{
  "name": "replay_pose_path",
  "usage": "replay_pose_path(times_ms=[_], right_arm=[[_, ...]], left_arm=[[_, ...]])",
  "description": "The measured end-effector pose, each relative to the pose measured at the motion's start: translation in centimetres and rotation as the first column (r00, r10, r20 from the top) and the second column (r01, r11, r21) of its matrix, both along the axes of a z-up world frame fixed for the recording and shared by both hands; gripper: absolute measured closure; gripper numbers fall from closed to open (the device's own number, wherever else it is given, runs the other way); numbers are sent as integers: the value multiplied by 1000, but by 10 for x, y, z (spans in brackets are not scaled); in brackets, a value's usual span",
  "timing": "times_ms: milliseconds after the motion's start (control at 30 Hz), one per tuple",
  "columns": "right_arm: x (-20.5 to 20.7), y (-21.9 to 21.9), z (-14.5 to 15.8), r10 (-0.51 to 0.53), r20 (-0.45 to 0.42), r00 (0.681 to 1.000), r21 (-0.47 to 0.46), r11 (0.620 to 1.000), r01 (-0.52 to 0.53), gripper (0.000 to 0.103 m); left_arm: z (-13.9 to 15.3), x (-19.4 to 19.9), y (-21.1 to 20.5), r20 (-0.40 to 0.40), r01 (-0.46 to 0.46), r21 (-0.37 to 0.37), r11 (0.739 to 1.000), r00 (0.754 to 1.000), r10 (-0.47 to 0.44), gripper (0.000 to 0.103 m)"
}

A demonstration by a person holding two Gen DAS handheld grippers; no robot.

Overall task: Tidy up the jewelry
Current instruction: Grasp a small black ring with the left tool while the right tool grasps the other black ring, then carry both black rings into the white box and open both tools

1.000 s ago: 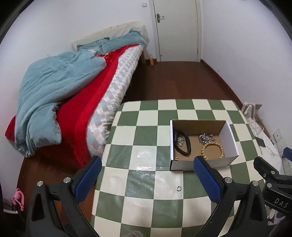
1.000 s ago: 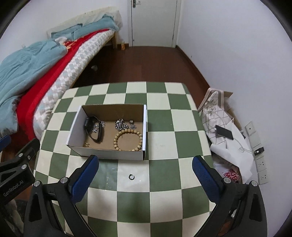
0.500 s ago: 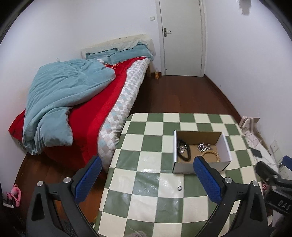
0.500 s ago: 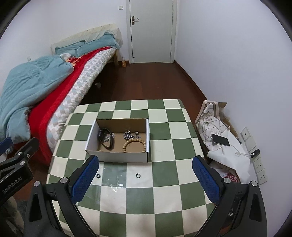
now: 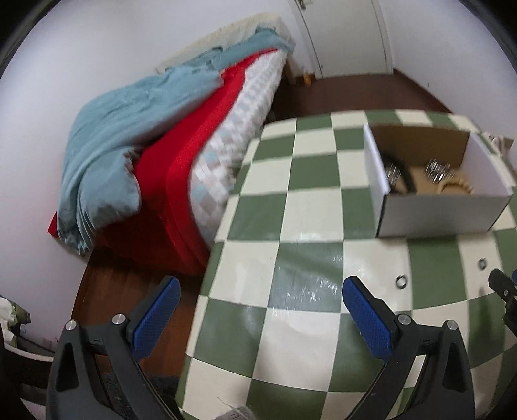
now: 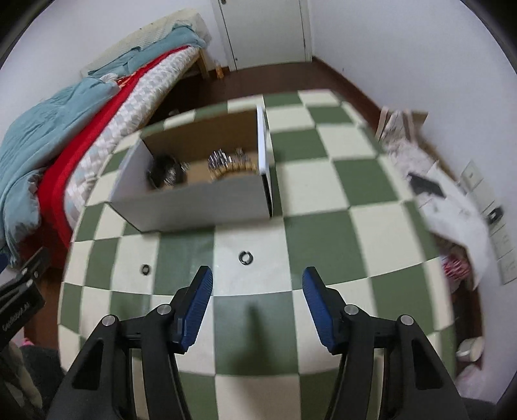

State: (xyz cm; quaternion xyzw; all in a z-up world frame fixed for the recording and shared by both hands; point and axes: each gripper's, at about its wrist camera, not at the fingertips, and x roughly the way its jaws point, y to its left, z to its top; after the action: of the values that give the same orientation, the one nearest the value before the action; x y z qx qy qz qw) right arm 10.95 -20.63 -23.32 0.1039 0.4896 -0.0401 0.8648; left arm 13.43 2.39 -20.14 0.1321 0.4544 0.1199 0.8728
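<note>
A white cardboard box [image 6: 200, 200] [image 5: 439, 215] stands on the green and cream checked table [image 6: 323, 194] [image 5: 307, 200]. It holds a wooden bead bracelet [image 5: 455, 187], a silver chain [image 6: 223, 158] and a black band [image 6: 163, 173]. Two small dark rings lie on the table in front of the box, one [image 6: 246, 257] just ahead of my right gripper [image 6: 257, 295], the other [image 6: 145, 268] to its left. Both rings show in the left wrist view [image 5: 401, 280] [image 5: 482, 264]. My right gripper is open and empty, low over the table. My left gripper [image 5: 258, 310] is open wide and empty at the table's left edge.
A bed [image 5: 200, 129] with a red cover and blue blanket stands close to the table's left side. White papers, a phone and bags [image 6: 452, 206] lie on the floor to the right by the wall. A white door [image 6: 265, 29] is at the back.
Both grippers have dropped low and close to the table. My right gripper has narrowed its opening and come up to the near ring. The left view has swung left.
</note>
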Motion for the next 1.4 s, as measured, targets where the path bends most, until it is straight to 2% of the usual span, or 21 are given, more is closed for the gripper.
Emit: replay_pose_path(times_ms=[133, 267, 333, 400, 433, 467, 567, 700, 900, 967, 1000, 1033, 1067, 1133, 1233, 1400], right_arm=[[12, 2, -32, -8, 1, 1000, 15, 1000, 8, 43], [21, 16, -36, 33, 29, 999, -52, 998, -32, 43], [23, 24, -38, 49, 28, 998, -115, 992, -45, 48], [24, 33, -38, 67, 26, 997, -192, 980, -60, 65], [23, 35, -38, 74, 37, 997, -198, 978, -66, 82], [23, 36, -39, 79, 39, 996, -210, 975, -69, 90], [22, 33, -39, 77, 43, 996, -188, 980, -68, 90], [17, 6, -33, 1, 41, 999, -108, 994, 3, 90], [1, -31, -29, -81, 23, 996, -67, 994, 83, 90], [-2, -36, -29, -89, 14, 996, -71, 993, 90, 90], [-3, -39, -30, -92, 9, 996, -73, 993, 92, 90], [-5, -40, -30, -94, 7, 996, -75, 993, 94, 90], [-7, -41, -30, -95, 6, 995, -77, 993, 95, 90], [-8, -41, -30, -97, 3, 995, -75, 993, 96, 90], [-9, -40, -30, -92, 3, 996, -70, 993, 92, 90], [-8, -34, -27, -76, 12, 997, -76, 994, 76, 90]], left_arm=[[-15, 6, 1, -28, -8, 8, 1000, 1000, 9, 0], [-25, 12, 1, -56, -13, 0, 1000, 998, 13, 1], [-29, 15, 1, -73, -17, -17, 1000, 997, 16, 1], [-33, 17, -2, -88, -17, -35, 999, 996, 14, 1], [-35, 17, -4, -96, -14, -46, 999, 995, 10, 1], [-36, 18, -7, -101, -10, -56, 998, 995, 4, 1], [-37, 18, -17, -109, 13, -86, 996, 994, -23, 1], [-40, 21, -35, -130, 52, -134, 990, 989, -69, 1], [-57, 28, -67, -194, 115, -216, 969, 968, -159, 3], [-60, 27, -73, -193, 136, -259, 956, 963, -189, 22], [-59, 25, -75, -182, 140, -269, 953, 964, -193, 27], [-58, 24, -76, -175, 148, -288, 946, 963, -204, 37], [-58, 23, -77, -169, 154, -309, 938, 962, -214, 53], [-55, 22, -79, -155, 167, -345, 924, 960, -231, 76], [-53, 21, -88, -151, 197, -322, 926, 955, -255, 93], [-52, 18, -89, -150, 202, -312, 928, 955, -258, 93]])
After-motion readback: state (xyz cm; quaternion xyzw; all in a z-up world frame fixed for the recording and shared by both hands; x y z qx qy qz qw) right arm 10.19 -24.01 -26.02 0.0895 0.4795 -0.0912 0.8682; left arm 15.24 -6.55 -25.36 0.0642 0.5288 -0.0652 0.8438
